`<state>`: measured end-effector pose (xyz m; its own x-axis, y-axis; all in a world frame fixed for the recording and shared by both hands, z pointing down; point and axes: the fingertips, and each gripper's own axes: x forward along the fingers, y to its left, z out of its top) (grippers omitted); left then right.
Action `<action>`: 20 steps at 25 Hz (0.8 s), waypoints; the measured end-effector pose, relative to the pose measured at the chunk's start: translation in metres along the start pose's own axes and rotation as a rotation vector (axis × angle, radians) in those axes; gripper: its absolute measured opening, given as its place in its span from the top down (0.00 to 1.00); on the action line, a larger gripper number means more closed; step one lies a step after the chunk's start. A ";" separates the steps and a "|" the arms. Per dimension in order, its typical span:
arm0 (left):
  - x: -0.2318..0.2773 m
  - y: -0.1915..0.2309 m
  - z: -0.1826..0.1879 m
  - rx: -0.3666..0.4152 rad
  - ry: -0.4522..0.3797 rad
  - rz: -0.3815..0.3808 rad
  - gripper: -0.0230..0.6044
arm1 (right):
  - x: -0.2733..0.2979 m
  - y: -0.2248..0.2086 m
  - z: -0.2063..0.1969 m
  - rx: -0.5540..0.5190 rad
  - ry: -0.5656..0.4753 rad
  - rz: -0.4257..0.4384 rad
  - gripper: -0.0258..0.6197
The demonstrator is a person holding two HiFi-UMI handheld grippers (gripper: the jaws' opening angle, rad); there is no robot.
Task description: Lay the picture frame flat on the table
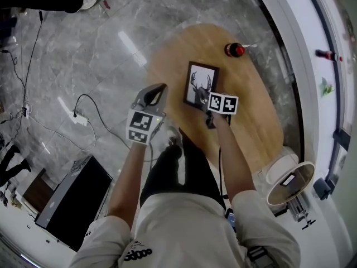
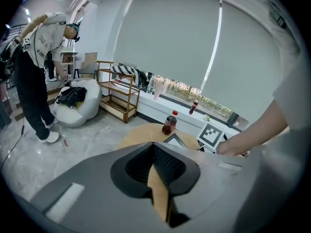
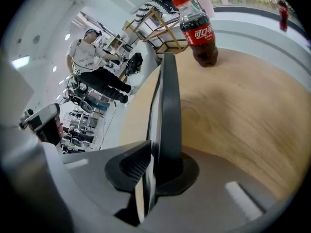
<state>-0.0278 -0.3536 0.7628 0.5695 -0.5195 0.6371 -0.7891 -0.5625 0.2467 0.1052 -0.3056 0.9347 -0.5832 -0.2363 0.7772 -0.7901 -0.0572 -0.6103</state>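
Showing the picture frame (image 1: 201, 85) above the middle of the round wooden table (image 1: 256, 116), its deer print turned toward the head camera. The frame's near right corner is gripped by the right tongs (image 3: 154, 152), whose jaws are closed on its thin black edge. In the right gripper view the frame is seen edge-on, running from the jaws toward a cola bottle (image 3: 197, 30). The bottle is stood upright near the table's far rim, apart from the frame. Whether the frame touches the table cannot be told. The left tongs (image 2: 153, 144) are held at the table's left edge, apart from the frame, jaw tips together and nothing gripped. A second person (image 2: 41, 57) is seen bent over in the background.
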 end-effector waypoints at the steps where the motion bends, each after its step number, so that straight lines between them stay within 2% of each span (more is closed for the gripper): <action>1: 0.000 0.001 0.000 0.001 0.002 0.001 0.95 | 0.002 -0.002 0.000 0.000 0.010 0.000 0.90; 5: -0.001 0.001 -0.002 0.003 0.003 -0.002 0.95 | 0.006 -0.011 -0.001 -0.009 0.025 0.004 0.85; 13: -0.003 0.003 -0.010 -0.006 0.006 -0.013 0.95 | 0.015 -0.035 -0.006 0.044 0.047 -0.010 0.68; 20: -0.006 0.002 -0.018 -0.024 0.013 -0.020 0.95 | 0.014 -0.044 -0.012 0.018 0.056 -0.024 0.62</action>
<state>-0.0371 -0.3399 0.7725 0.5821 -0.5000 0.6412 -0.7830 -0.5572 0.2764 0.1298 -0.2950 0.9746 -0.5746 -0.1804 0.7983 -0.8004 -0.0800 -0.5941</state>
